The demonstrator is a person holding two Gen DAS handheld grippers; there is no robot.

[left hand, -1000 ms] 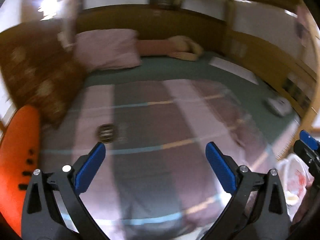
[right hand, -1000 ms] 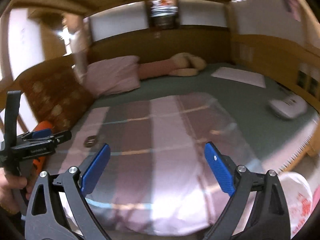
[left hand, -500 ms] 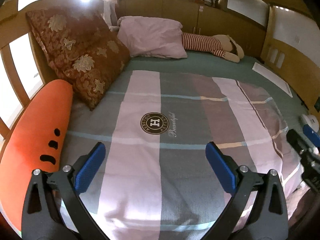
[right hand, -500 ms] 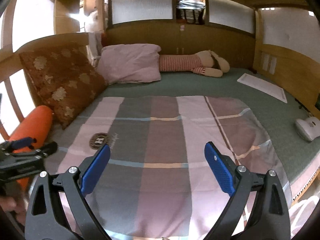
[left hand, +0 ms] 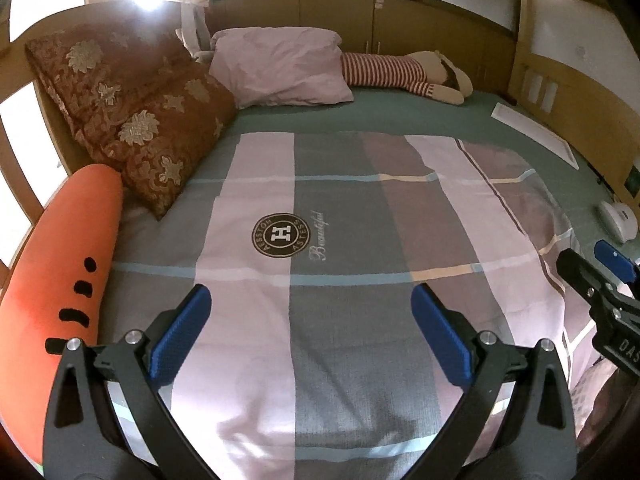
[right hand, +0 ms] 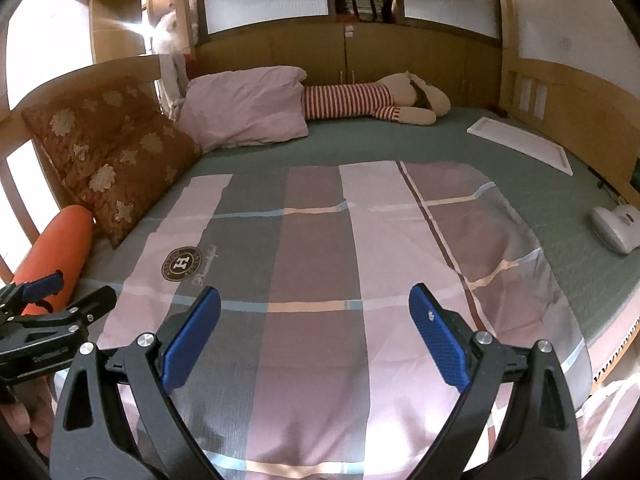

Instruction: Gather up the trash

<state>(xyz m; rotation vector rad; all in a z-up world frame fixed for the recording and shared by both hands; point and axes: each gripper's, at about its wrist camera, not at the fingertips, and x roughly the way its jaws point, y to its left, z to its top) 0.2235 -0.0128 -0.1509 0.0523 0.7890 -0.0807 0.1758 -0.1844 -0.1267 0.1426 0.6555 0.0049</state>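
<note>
Both the left gripper [left hand: 310, 334] and right gripper [right hand: 314, 336] gape wide, empty, over the plaid blanket [right hand: 320, 264]. No trash is identifiable; the white bag [right hand: 612, 420], at five o'clock, looks light and crinkly, so pinch its rim.

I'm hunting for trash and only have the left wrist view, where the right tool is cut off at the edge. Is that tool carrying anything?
Observer: No. The right tool is open, with only the striped quilt showing between its jaws.
Operator: What's the white thing near my right edge?
Observer: A white handheld device. It lies on the green sheet, apart from the quilt.
Operator: Does that view show my left tool?
Observer: Yes. The left tool is at the left edge, open, and a hand shows below it.
</note>
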